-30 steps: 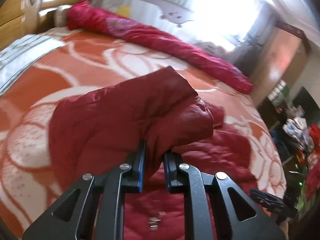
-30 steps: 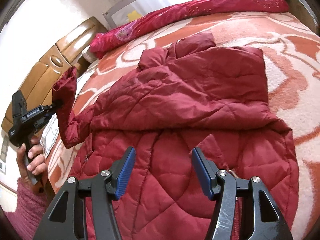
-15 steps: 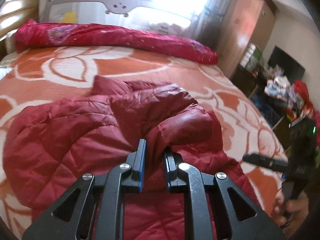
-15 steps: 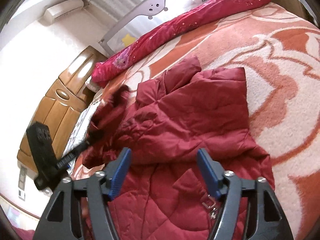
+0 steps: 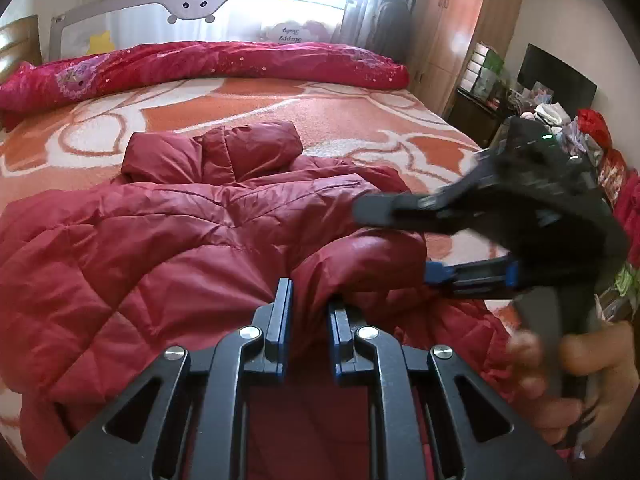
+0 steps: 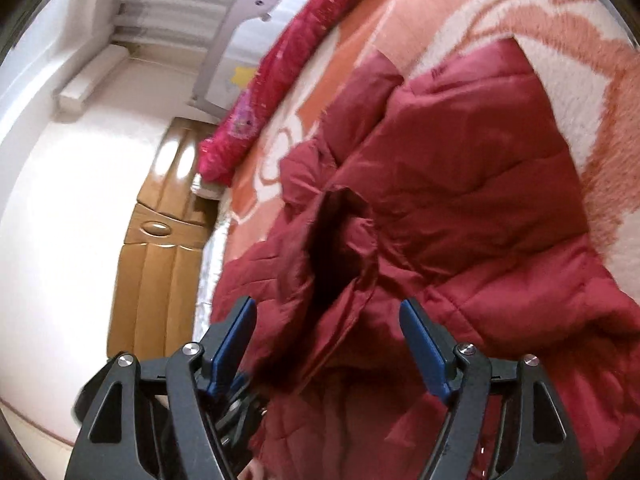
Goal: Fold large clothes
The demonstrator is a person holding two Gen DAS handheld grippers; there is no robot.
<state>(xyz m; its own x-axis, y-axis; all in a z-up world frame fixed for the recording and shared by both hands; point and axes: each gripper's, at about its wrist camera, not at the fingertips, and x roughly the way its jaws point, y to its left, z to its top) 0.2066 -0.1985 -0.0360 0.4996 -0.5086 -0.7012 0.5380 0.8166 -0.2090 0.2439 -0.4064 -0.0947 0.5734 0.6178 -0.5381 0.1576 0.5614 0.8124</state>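
Left gripper (image 5: 308,320): black frame, blue pads, silver screws (right gripper (image 6: 328,340) alike); bare-skinned hand (image 5: 576,376).

Bed blanket (image 5: 340,120): orange with white floral pattern, covers bed. Rolled pink-red quilt (image 5: 208,66): lies along far edge of bed. Grey guard rail (image 5: 192,0) with cartoon face: directly behind quilt. Wooden headboard (image 6: 160,248): at left end of bed. Wooden wardrobe (image 5: 460,28): far right. Dark screen (image 5: 556,80): right, above cluttered shelf (image 5: 500,92). Bright window: behind rail.

Left tongs (image 5: 308,300) are clamped on red fabric; right tongs (image 6: 328,332) gape wide, hand-held (image 5: 576,380).
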